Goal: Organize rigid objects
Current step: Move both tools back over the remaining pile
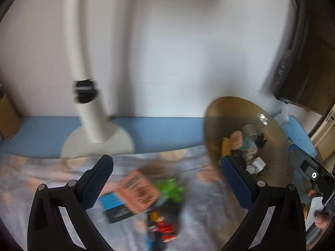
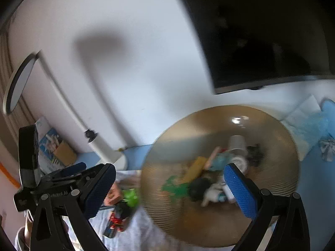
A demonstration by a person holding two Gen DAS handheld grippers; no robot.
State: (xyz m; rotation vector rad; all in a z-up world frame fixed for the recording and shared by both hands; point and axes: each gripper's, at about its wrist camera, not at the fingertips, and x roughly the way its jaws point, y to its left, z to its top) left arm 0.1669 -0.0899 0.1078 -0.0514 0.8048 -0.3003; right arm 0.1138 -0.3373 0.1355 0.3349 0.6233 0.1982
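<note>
The left tool point(image 1: 166, 179), black-framed with blue textured pads point(image 1: 95, 183), points steeply downward with its jaws spread wide and nothing between them. The right tool point(image 2: 170, 189), of the same build, tilts down less steeply, jaws likewise wide apart and empty. Fingertips point(image 1: 321, 219) grip its handle at far right.
</note>
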